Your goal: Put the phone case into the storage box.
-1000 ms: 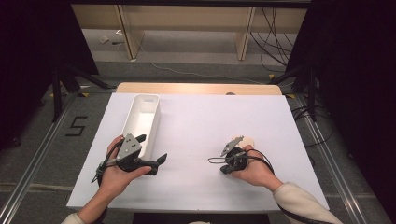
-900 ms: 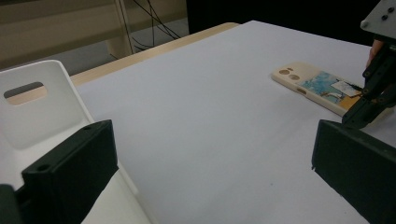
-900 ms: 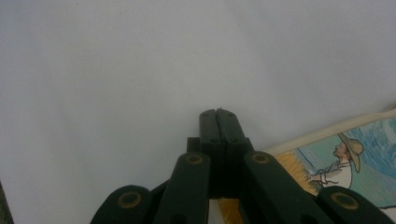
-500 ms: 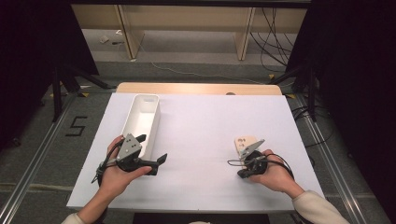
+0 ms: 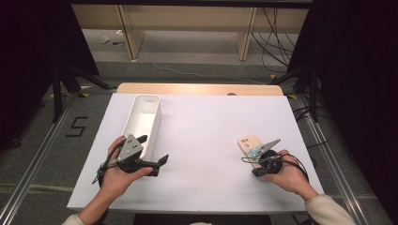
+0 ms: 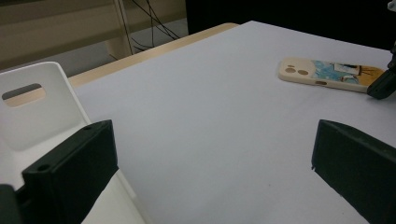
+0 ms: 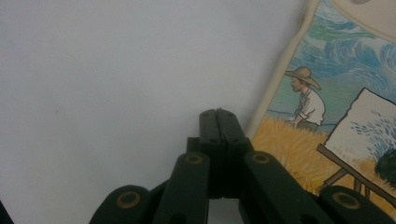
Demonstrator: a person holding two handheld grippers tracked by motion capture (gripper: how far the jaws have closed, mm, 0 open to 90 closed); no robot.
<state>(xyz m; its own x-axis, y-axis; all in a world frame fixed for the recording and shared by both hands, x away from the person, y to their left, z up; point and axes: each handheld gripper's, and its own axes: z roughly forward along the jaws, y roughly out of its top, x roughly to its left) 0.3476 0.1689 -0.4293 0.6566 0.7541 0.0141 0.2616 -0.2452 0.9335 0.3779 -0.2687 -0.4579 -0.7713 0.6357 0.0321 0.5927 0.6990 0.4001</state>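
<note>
A cream phone case (image 5: pixel 248 142) printed with a painting lies flat on the white table (image 5: pixel 211 117), at the right. My right gripper (image 5: pixel 256 168) is shut with nothing between its jaws. Its tips rest at the near end of the case, and in the right gripper view the closed tips (image 7: pixel 218 112) sit just beside the edge of the case (image 7: pixel 336 93). My left gripper (image 5: pixel 153 149) is open and empty, held level beside the near end of a white bin (image 5: pixel 129 123). The left gripper view looks between the wide jaws (image 6: pixel 210 140) across the table to the case (image 6: pixel 327 73).
The long white bin (image 6: pixel 37 112) stands at the table's left and looks empty. A wooden strip (image 5: pixel 197 89) runs along the far edge. Metal rails (image 5: pixel 328 154) flank the table, and cables lie on the floor behind it.
My right hand and its shut gripper have moved to the right and slightly nearer, so more of the phone case shows. The left hand has stayed still.
</note>
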